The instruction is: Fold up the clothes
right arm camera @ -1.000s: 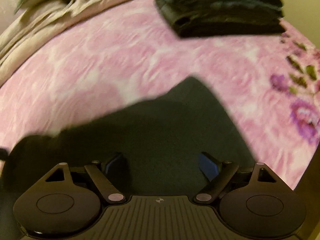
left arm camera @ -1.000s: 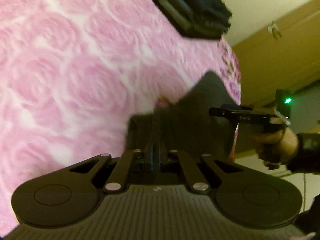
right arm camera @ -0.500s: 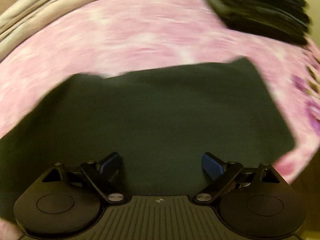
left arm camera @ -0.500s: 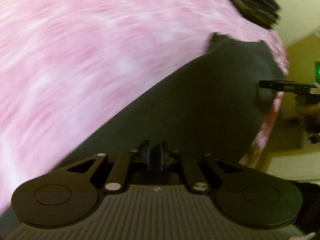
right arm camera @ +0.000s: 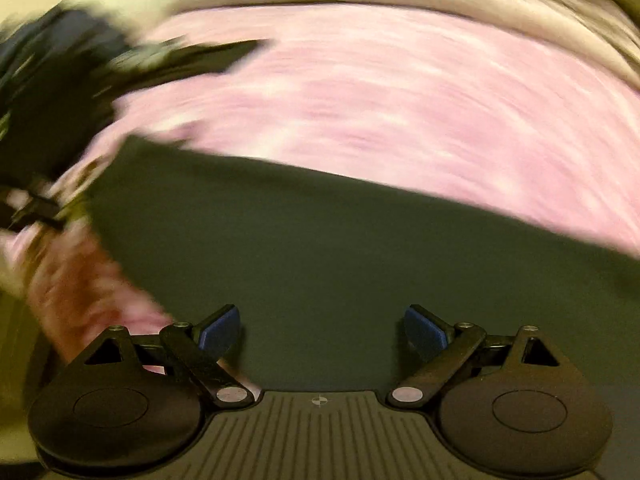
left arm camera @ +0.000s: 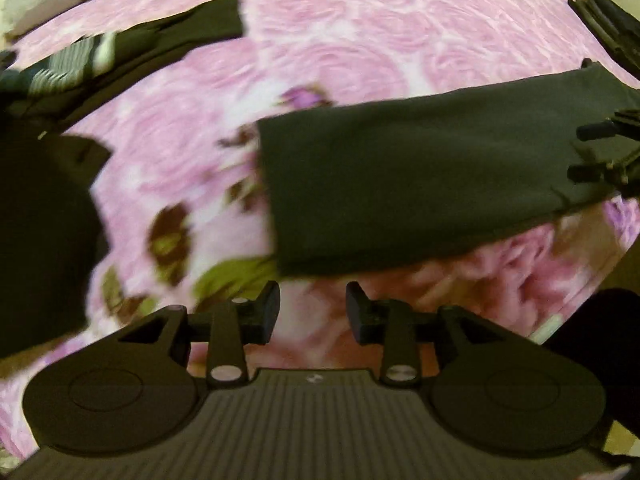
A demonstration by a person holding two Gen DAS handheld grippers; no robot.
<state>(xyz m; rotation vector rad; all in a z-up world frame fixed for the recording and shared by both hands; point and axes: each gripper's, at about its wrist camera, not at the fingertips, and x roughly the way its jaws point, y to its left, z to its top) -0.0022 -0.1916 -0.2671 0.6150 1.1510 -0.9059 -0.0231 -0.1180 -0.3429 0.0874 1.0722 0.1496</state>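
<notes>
A dark, matte, smooth-knit garment (left arm camera: pixel 408 184) lies flat as a long rectangular band on the bed (left arm camera: pixel 340 52), whose quilted cover carries pink rose swirls. Its long axis runs along the bed's near edge, one short end squared off just ahead of the left gripper (left arm camera: pixel 313 312). That gripper's jaws stand apart, holding nothing, above the cover. The right gripper (right arm camera: pixel 322 330) hovers over the cloth's other end, blue-padded jaws wide apart. A heap of dark clothes (left arm camera: pixel 44 232) sits near the left edge; a folded dark stack (left arm camera: pixel 612 28) lies at the far right.
</notes>
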